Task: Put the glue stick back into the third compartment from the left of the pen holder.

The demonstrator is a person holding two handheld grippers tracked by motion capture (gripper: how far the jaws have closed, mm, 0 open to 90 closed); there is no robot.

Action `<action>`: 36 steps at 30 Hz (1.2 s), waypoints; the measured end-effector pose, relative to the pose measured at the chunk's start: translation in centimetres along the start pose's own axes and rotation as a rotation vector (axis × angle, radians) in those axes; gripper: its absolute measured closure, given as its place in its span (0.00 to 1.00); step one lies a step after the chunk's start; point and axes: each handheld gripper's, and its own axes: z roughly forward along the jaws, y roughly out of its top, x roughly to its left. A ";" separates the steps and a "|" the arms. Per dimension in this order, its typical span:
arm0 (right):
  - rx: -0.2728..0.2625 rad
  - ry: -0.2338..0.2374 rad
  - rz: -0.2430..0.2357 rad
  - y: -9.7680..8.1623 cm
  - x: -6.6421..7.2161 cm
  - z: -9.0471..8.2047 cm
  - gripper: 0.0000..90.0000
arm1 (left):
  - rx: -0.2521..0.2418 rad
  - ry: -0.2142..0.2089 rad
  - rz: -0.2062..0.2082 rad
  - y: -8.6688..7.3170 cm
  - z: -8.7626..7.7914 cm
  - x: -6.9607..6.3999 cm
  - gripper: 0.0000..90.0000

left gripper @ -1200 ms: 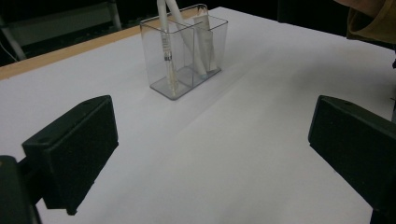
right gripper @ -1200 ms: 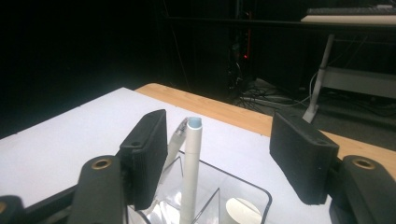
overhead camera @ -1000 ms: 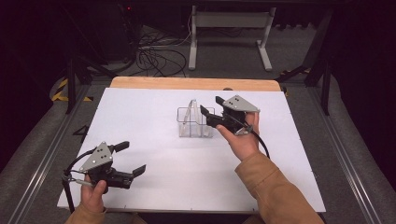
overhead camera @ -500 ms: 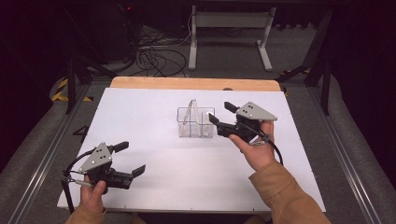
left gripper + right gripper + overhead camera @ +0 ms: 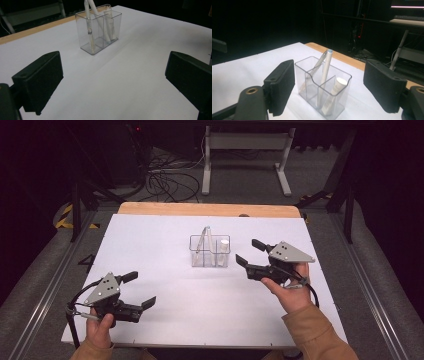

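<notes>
Clear plastic organiser [image 5: 210, 252] stands near the middle of the white table top [image 5: 165, 240], just ahead of the right gripper [image 5: 250, 254] and off its jaw tips, apart from them with a strip of bare white between. In the right gripper view the organiser [image 5: 323, 86] sits between and beyond the two black jaws, which stand wide with nothing between the pads; they have just been opening. Its compartments hold a white pen [image 5: 326, 65] leaning against the rim, a slim silvery pen [image 5: 315, 68] tilted beside it, and a short white tube [image 5: 334, 94] in the nearer cell.

The left gripper [image 5: 140, 290] hovers low near the table's near edge, well apart from the organiser, its jaws also wide and empty. From the left gripper view the organiser [image 5: 100, 28] stands far ahead, between the jaw lines, with open white surface all the way to it.

Bare table lies on every side of the organiser. A wooden strip [image 5: 210, 210] runs along the far edge of the table. Beyond it the room is dark: grey floor, a tangle of black cables [image 5: 167, 180], and a pale metal stand [image 5: 245, 150].
</notes>
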 end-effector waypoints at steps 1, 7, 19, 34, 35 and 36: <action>0.000 0.001 -0.002 -0.2 -0.1 -0.3 0.29 | -0.003 0.000 -0.003 0.0 0.0 0.0 0.03; 0.019 0.015 0.011 -1.8 -0.5 -1.4 0.28 | -0.007 0.002 -0.001 0.0 0.0 0.0 0.03; 0.050 0.032 0.008 -4.9 -0.8 -2.8 0.28 | -0.009 -0.001 0.008 0.1 -0.1 -0.1 0.03; 0.145 0.000 0.036 -9.4 -0.9 -3.7 0.27 | -0.014 0.002 0.020 -0.1 -0.2 -0.2 0.02; 0.154 -0.003 0.043 -9.6 -0.9 -3.7 0.27 | -0.014 0.002 0.021 -0.1 -0.3 -0.2 0.02; 0.161 -0.008 0.048 -9.8 -0.9 -3.7 0.27 | -0.012 0.002 0.021 -0.1 -0.3 -0.2 0.02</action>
